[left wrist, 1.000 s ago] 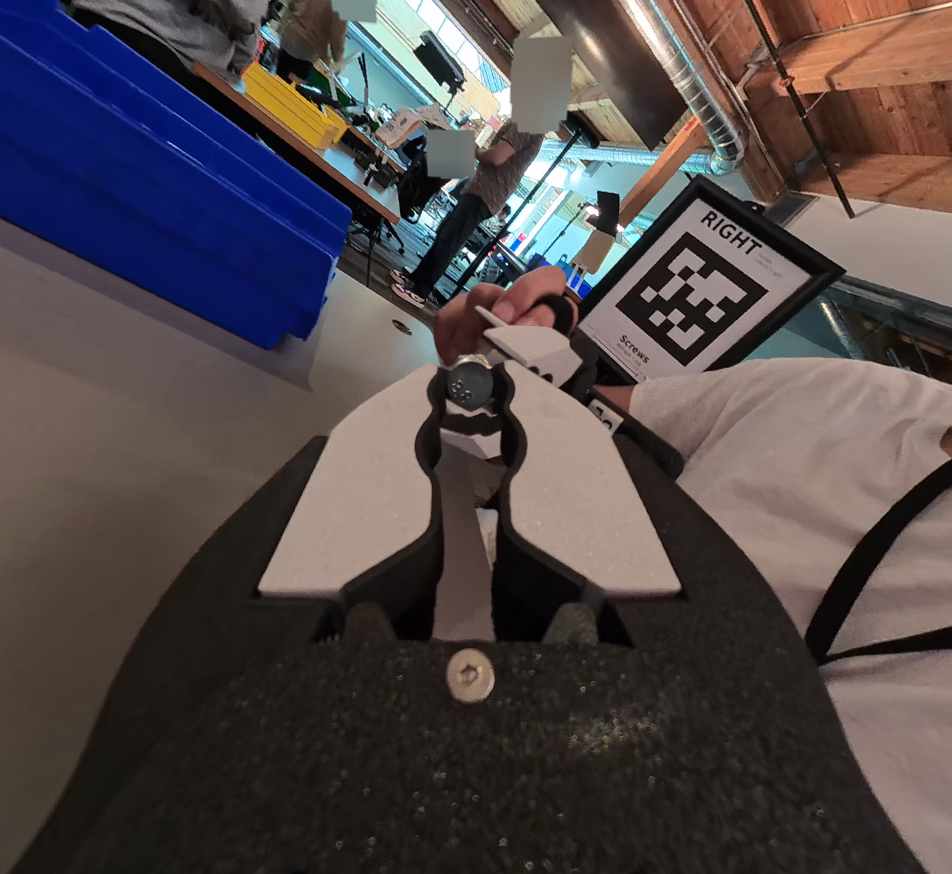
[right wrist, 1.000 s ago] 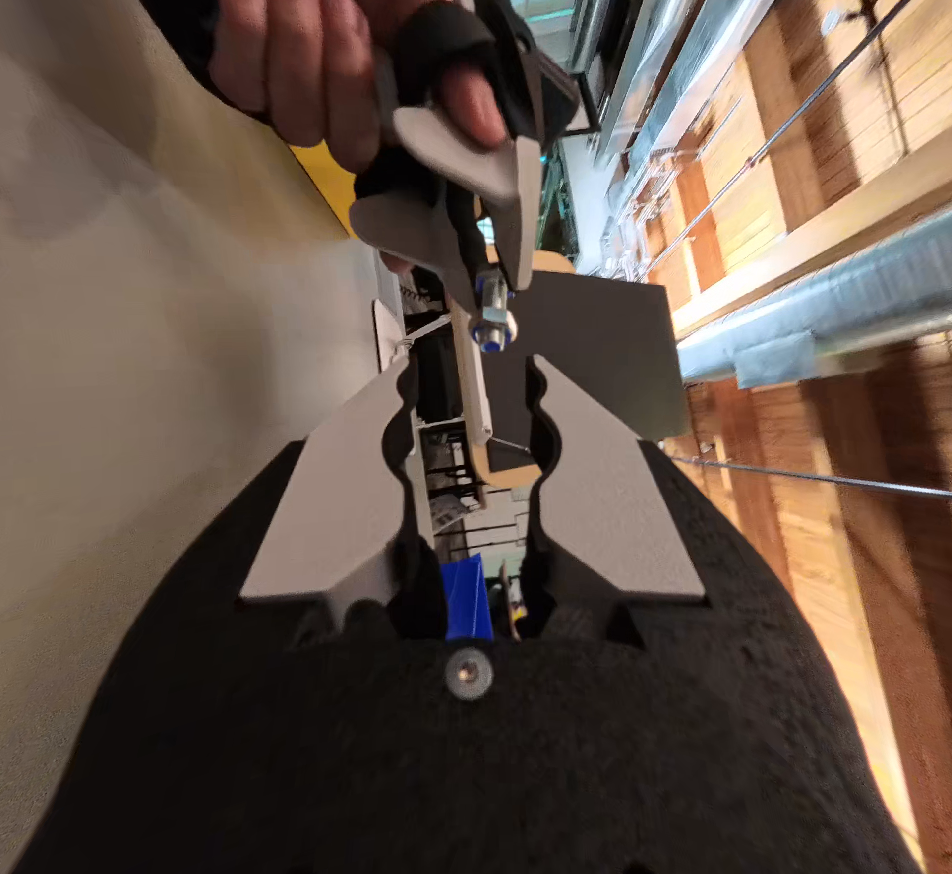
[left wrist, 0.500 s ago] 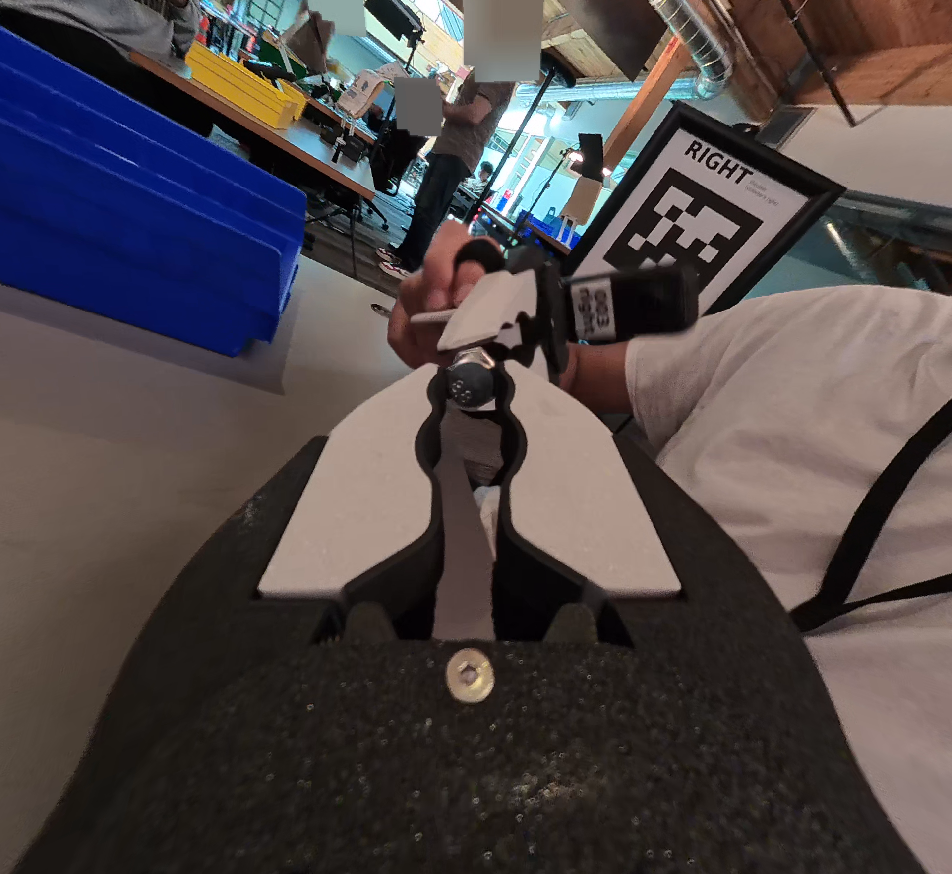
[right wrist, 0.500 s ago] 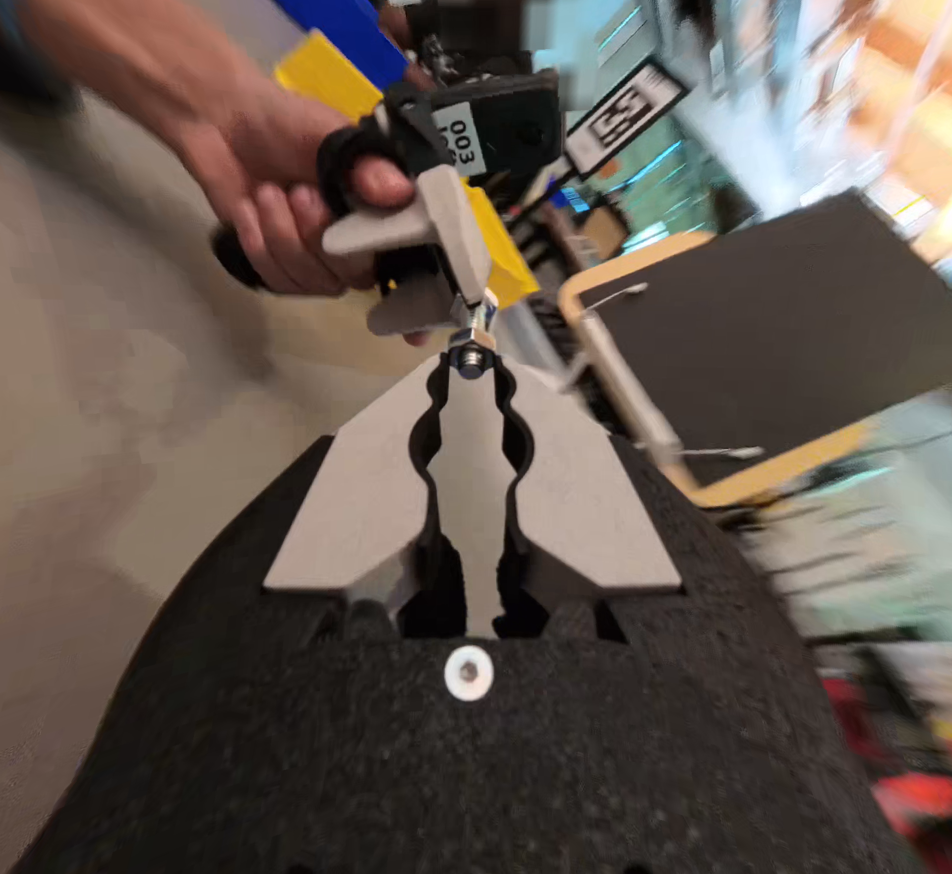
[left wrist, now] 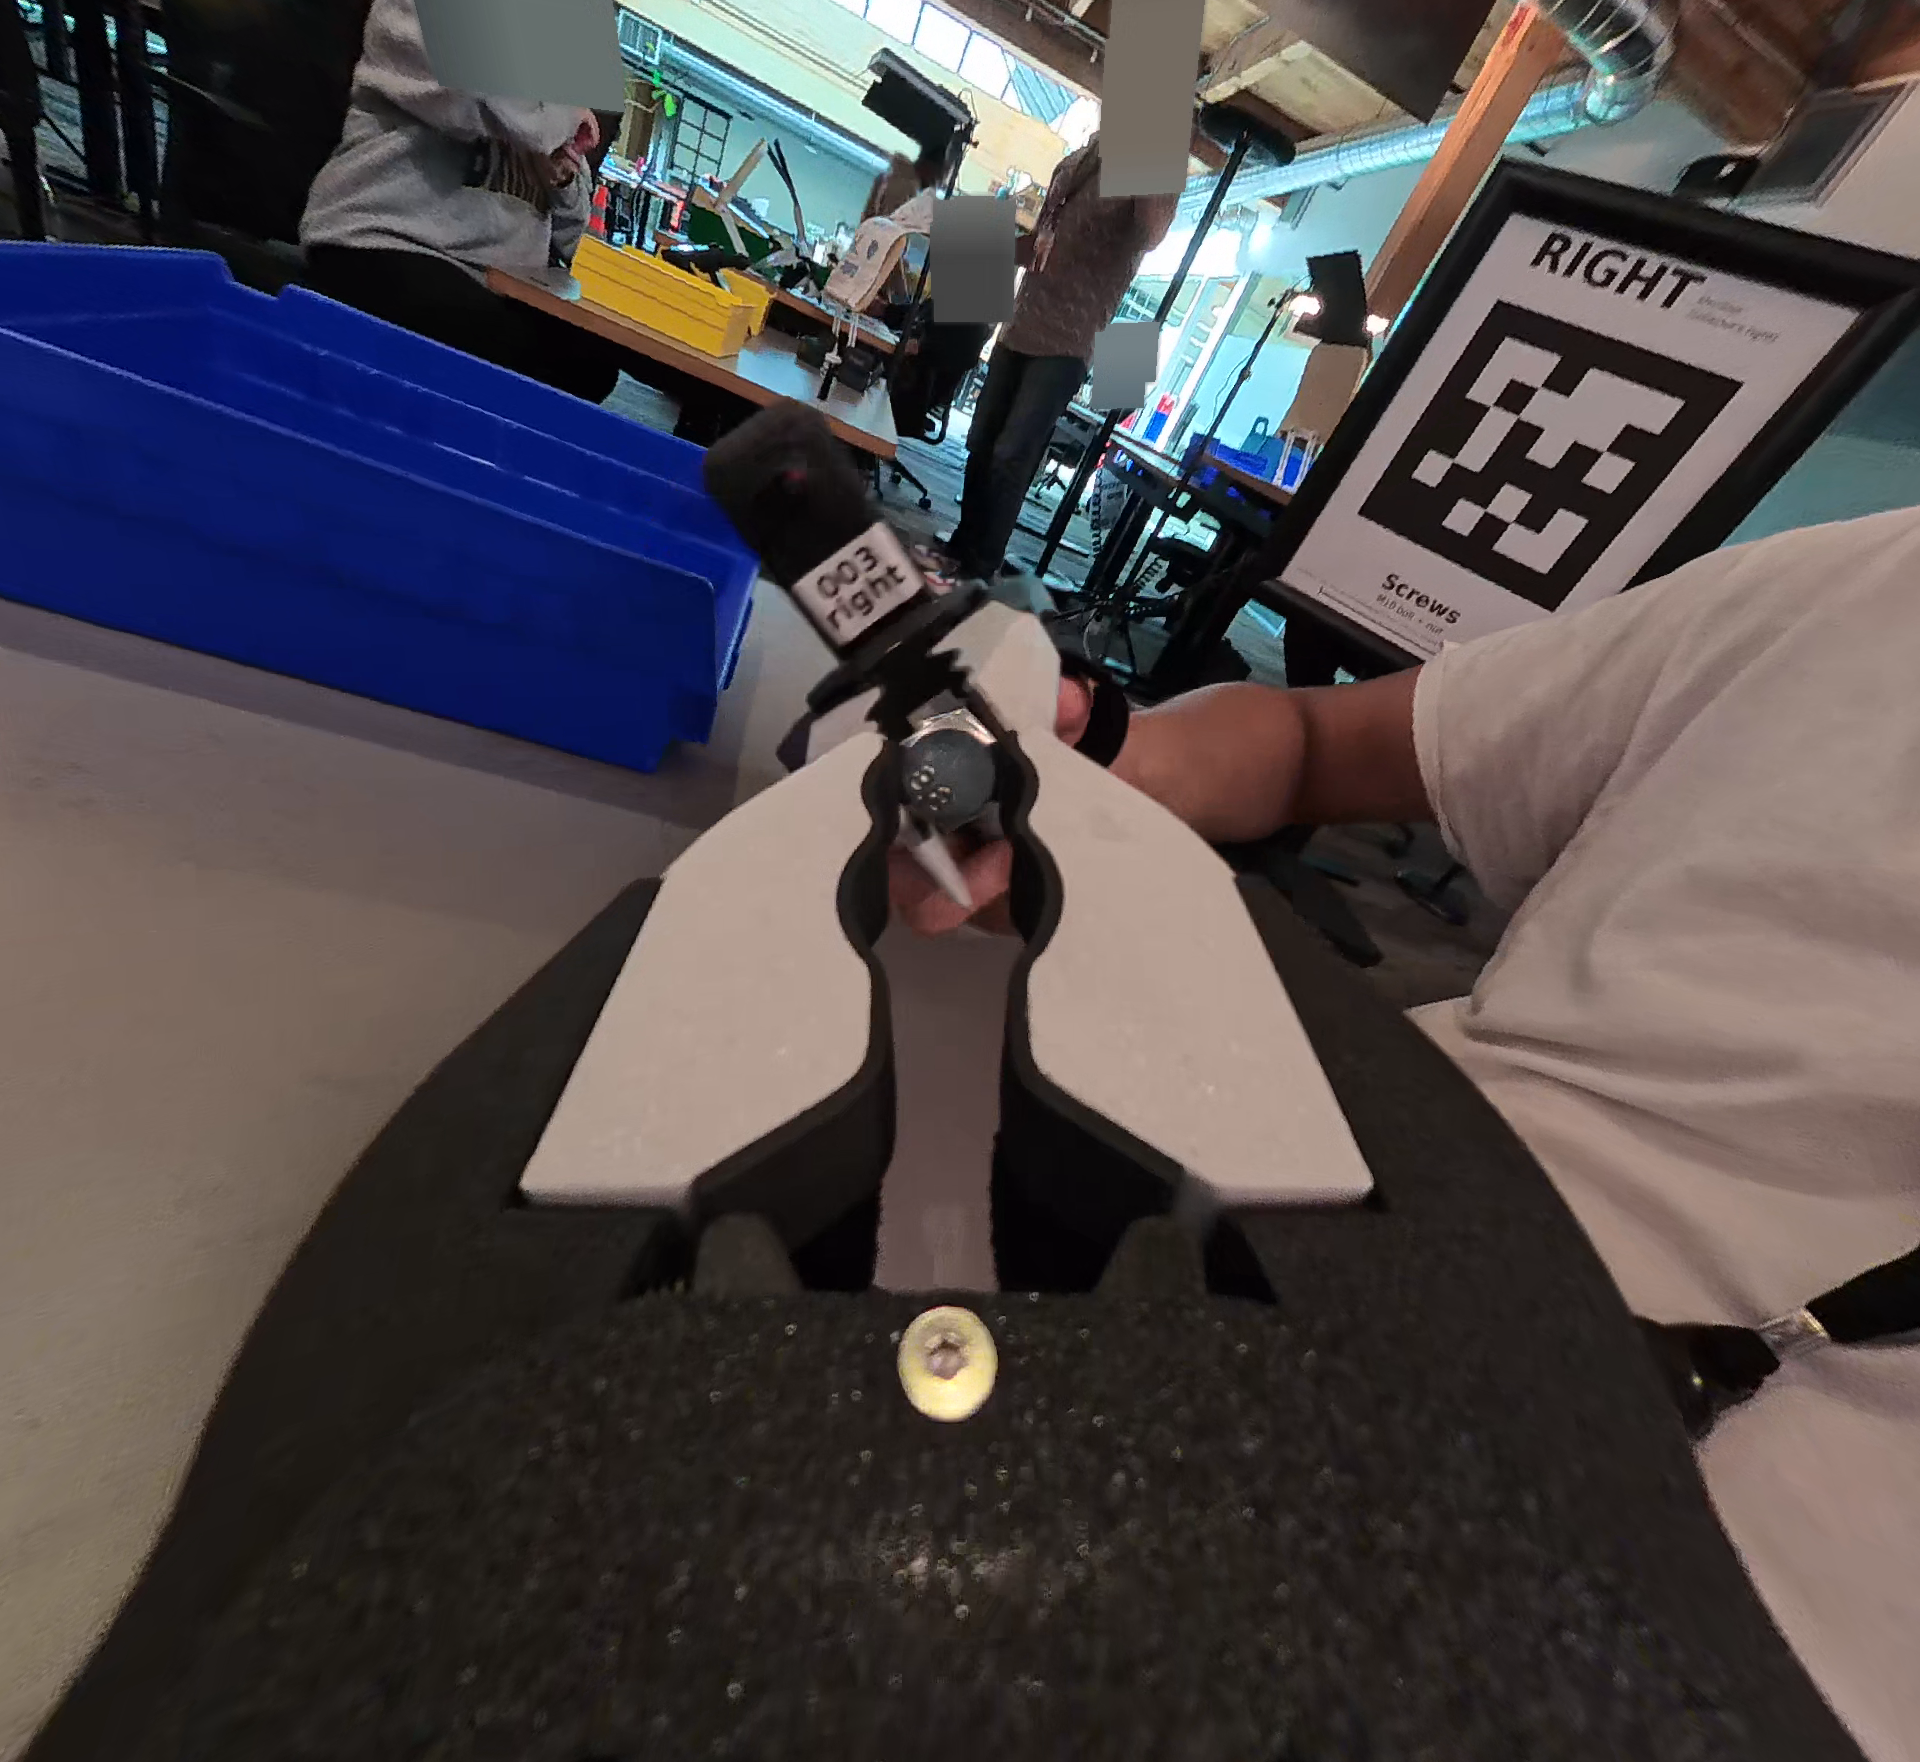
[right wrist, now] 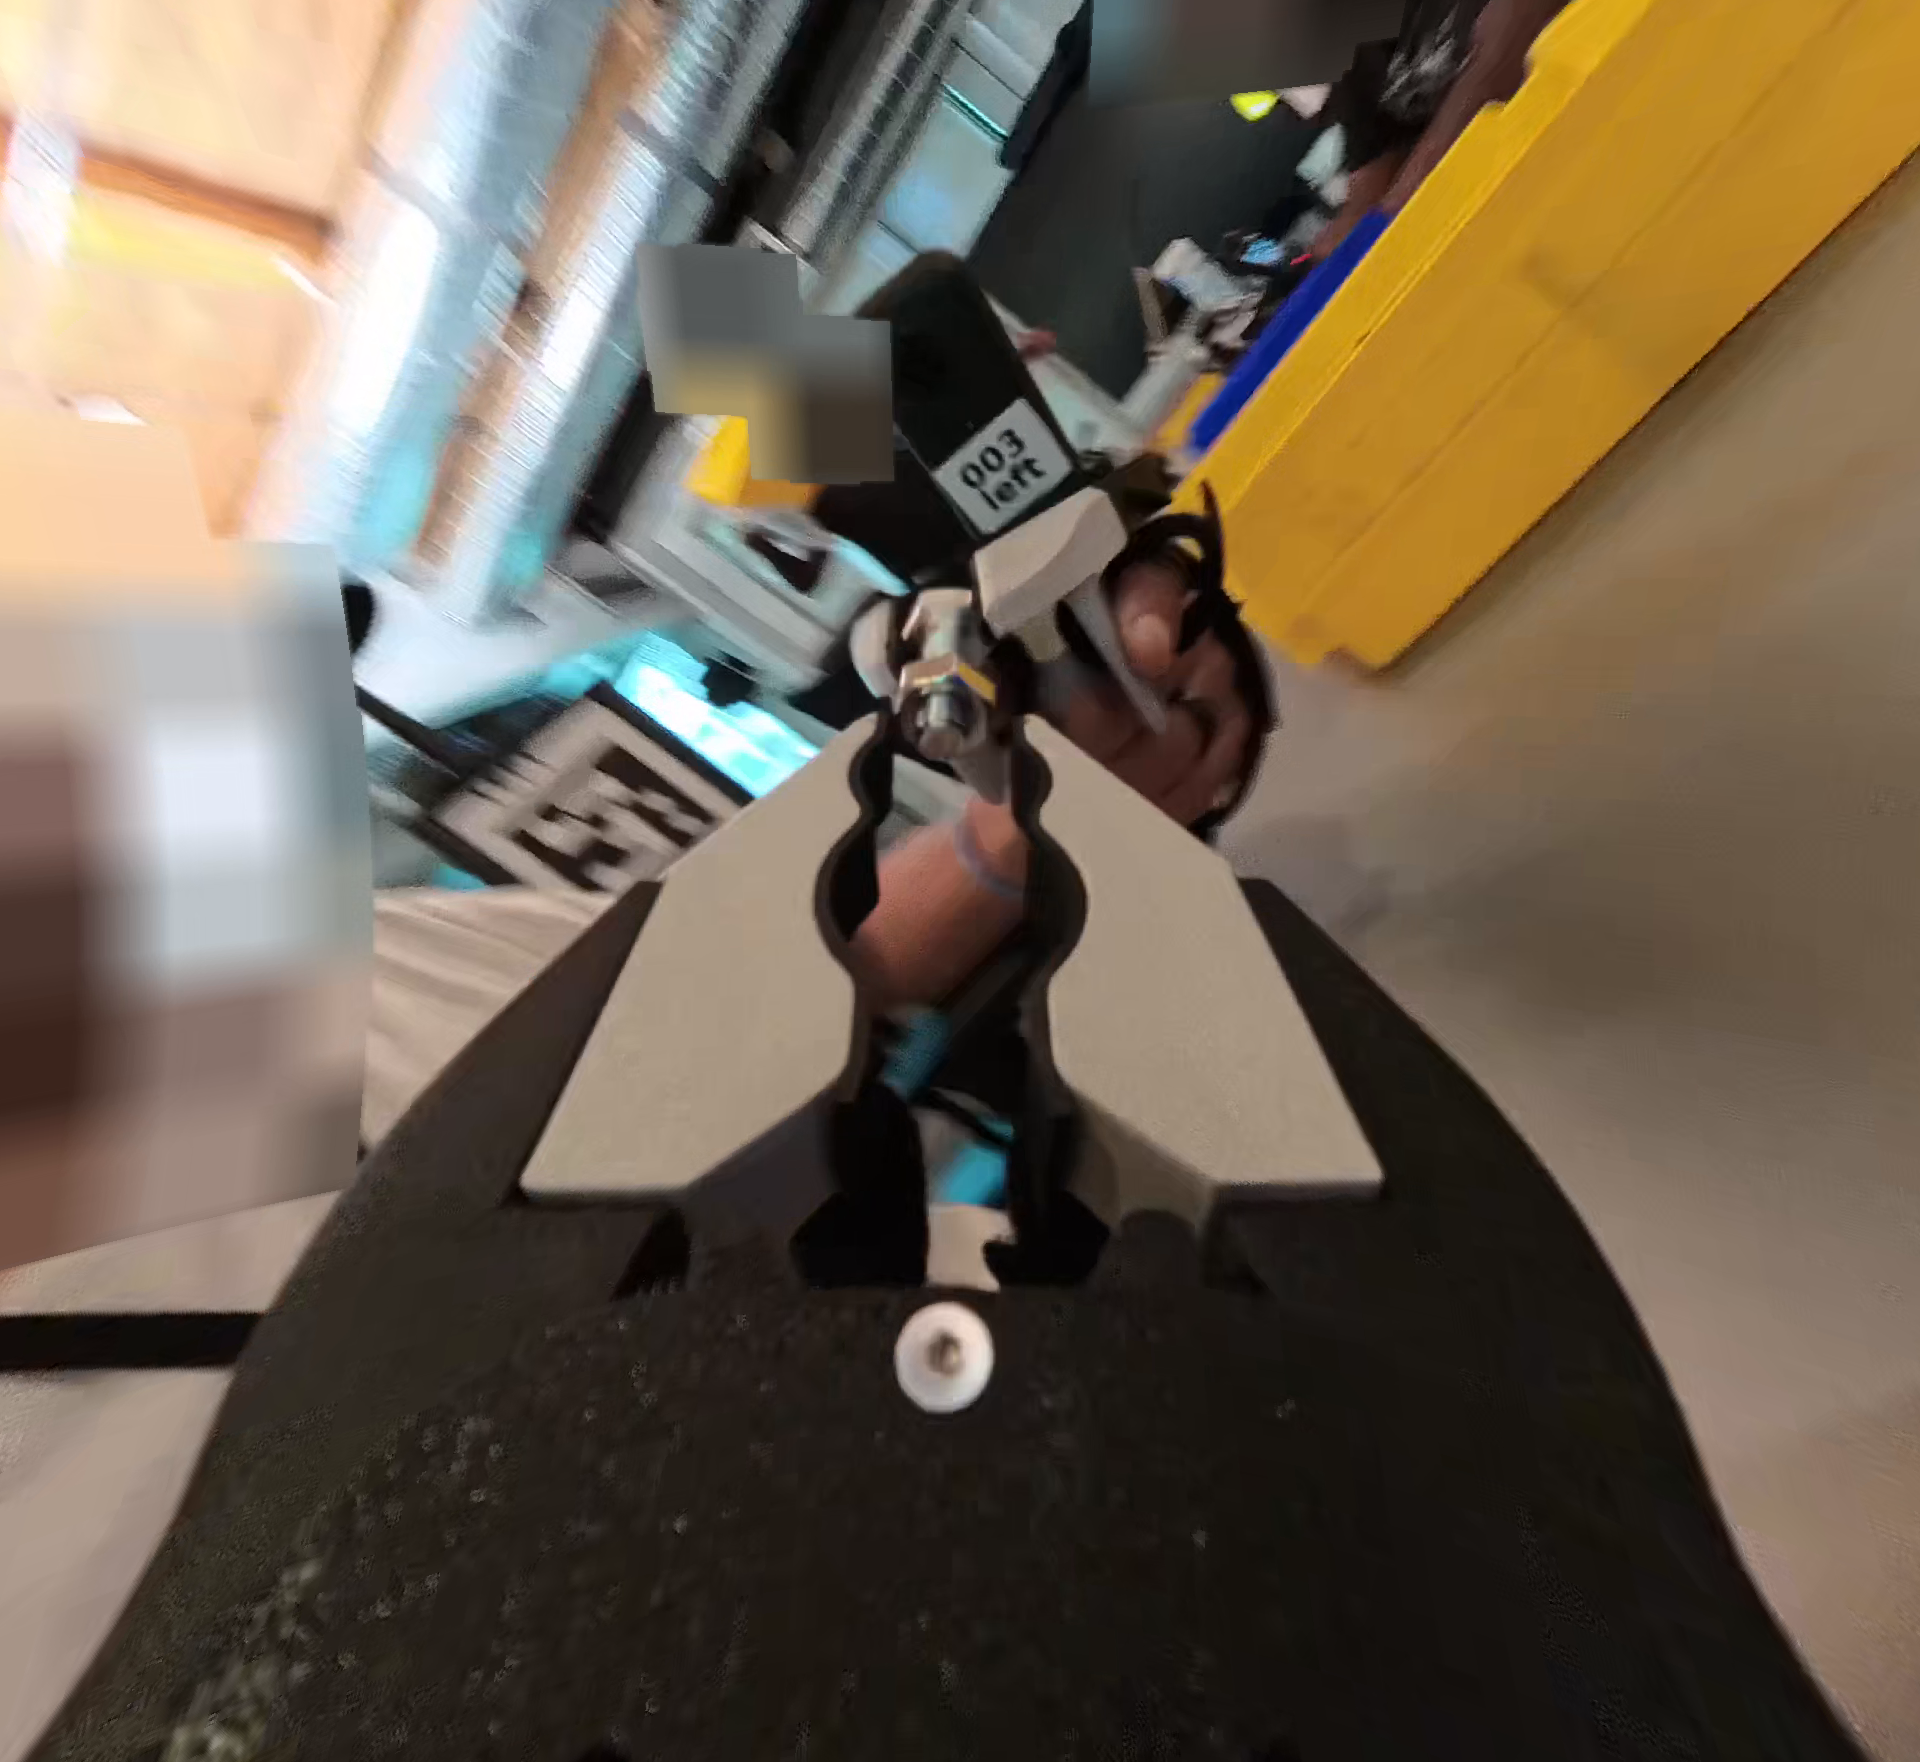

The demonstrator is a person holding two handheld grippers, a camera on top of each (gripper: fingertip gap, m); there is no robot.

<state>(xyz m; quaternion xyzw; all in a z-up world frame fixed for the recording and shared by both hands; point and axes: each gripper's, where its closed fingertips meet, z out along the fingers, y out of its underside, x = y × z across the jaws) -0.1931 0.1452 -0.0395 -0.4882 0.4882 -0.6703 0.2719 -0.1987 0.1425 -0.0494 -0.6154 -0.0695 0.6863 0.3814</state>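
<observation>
My left gripper (left wrist: 948, 762) is shut on the round head of a grey metal bolt (left wrist: 948, 777), which it holds above the table. The bolt's threaded shaft points away, toward my right gripper (left wrist: 935, 663). In the right wrist view the shaft end and a silver hex nut (right wrist: 940, 678) on it stand at the tips of my right gripper (right wrist: 951, 736). The jaws are slightly apart: a dark gap shows between the left pad and the nut, so they do not clamp it. The left gripper (right wrist: 987, 600) shows behind, still on the bolt head. This view is blurred.
Stacked blue bins (left wrist: 312, 486) stand on the grey table (left wrist: 208, 985) at the left. A framed sign with a square code (left wrist: 1558, 445) is at the right. A yellow bin (right wrist: 1558, 310) lies beyond the left gripper. The person's arm and white shirt (left wrist: 1662, 881) fill the right. The tips of both grippers are at nearly the same place.
My right gripper went from wide open to closed on the nut and swung round the bolt. Its jaws have now eased apart. The left gripper kept its hold on the bolt head.
</observation>
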